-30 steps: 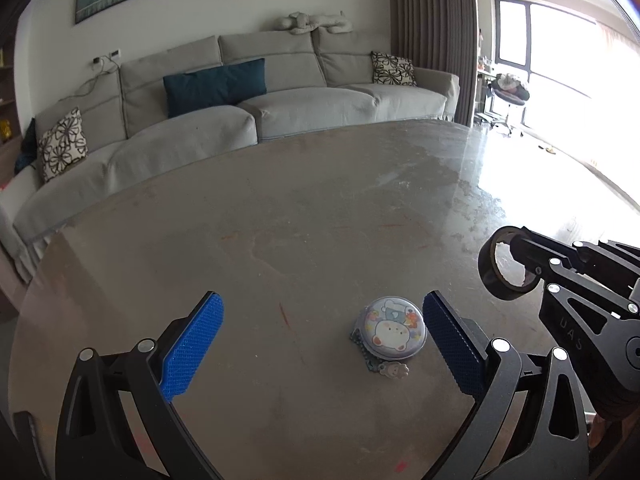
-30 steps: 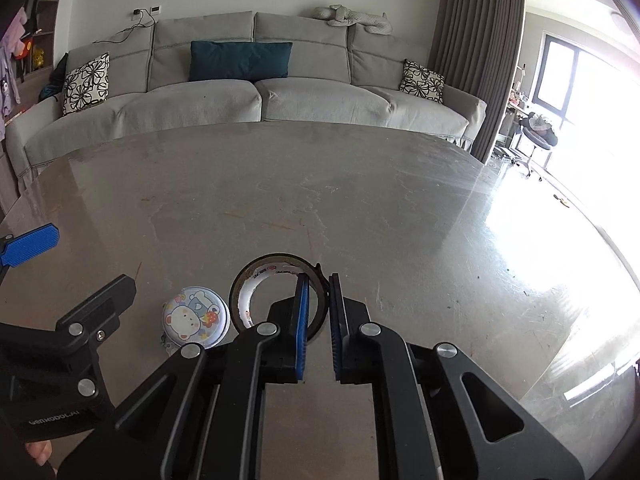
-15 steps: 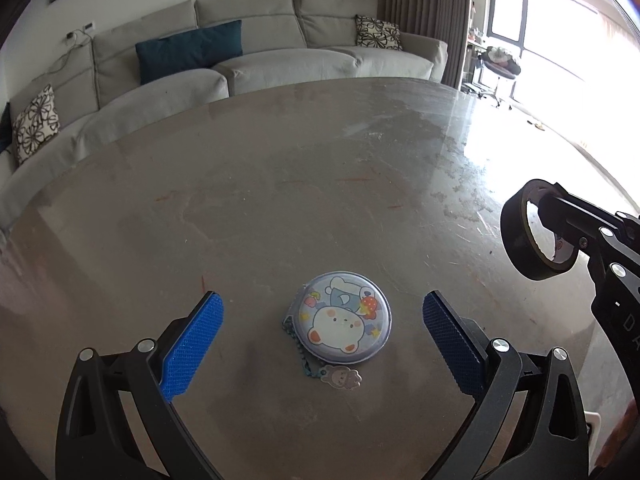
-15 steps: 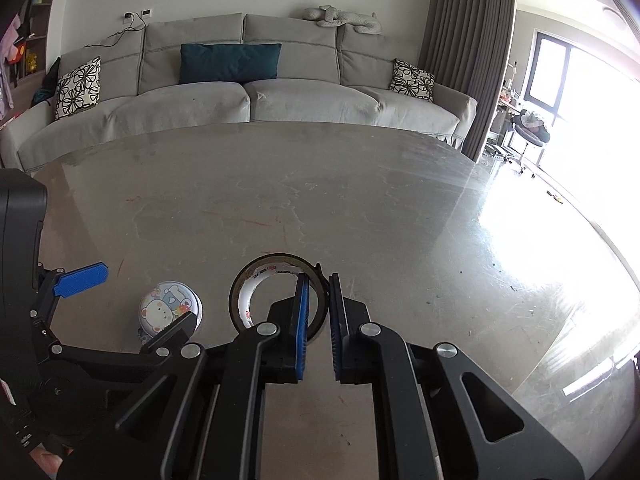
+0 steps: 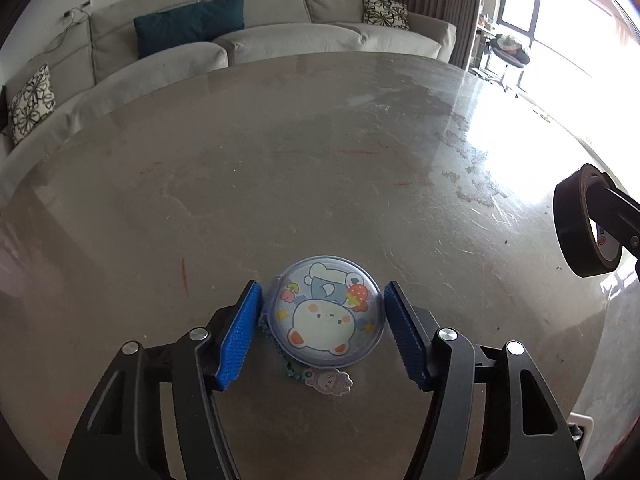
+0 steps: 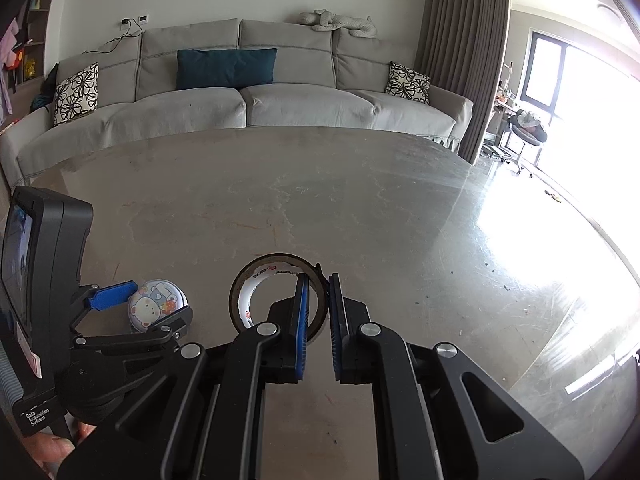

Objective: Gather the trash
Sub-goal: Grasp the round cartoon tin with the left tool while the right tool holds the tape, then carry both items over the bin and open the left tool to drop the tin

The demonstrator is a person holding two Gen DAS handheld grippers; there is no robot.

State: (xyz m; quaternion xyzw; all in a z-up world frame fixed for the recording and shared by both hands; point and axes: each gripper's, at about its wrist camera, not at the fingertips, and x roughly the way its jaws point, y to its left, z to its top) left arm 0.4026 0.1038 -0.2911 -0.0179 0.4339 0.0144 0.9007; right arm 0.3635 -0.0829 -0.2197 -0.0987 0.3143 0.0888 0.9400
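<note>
Down on the table [image 5: 360,152] our left gripper [image 5: 322,316] straddles the round cartoon case [image 5: 326,312], its jaws closing with the case between them. The blue pads [image 5: 240,336] stand just beside the case's rim on either side; we see a thin gap at each, so no grip yet. The case lies flat near our edge of the table, with a beaded chain and a small charm [image 5: 329,381] trailing from under it toward us.

Our right gripper [image 6: 318,320] is clenched on the wall of a roll of tape [image 6: 276,292], one pad inside the ring and one outside, and holds it upright above the tabletop. From the left wrist view the roll [image 5: 580,224] hangs well apart from the case, off to the right.

Beyond both grippers the tabletop runs bare to its far curved edge, where a grey sofa [image 6: 248,104] stands behind it. To the right the table edge falls away toward a curtain [image 6: 460,52] and a bright window [image 6: 560,76].
</note>
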